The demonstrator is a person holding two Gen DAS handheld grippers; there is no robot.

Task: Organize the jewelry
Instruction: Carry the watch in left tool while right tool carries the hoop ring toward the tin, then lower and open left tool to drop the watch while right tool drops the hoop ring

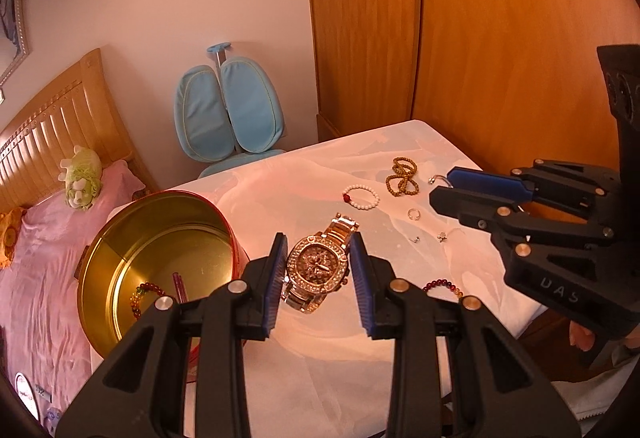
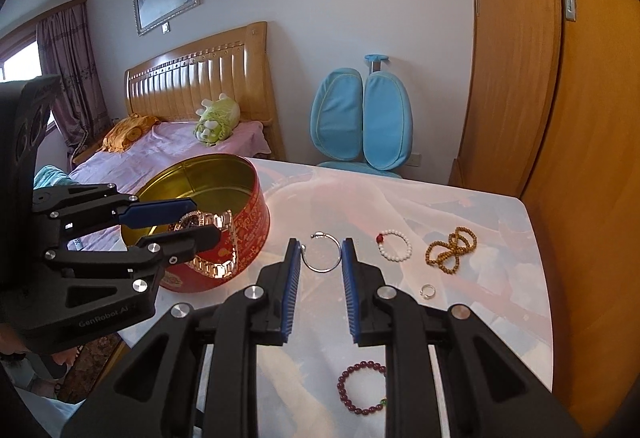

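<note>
1. Left gripper (image 1: 318, 270) is clamped on the watch (image 1: 320, 270), held above the table (image 1: 340, 358) beside the tin (image 1: 160, 262).
2. Right gripper (image 2: 320, 270) is clamped on the silver bangle (image 2: 322, 254).
3. Only the left view shows a bead bracelet (image 1: 140, 296) inside the tin.
4. Only the right view shows the red bracelet (image 2: 360, 386) whole.

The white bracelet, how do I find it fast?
Look at the pale table, on the side near the wooden wardrobe. The white bracelet lies flat there, between the silver bangle and the pile of brown beads. It is the only white one, with one red bead.
</note>
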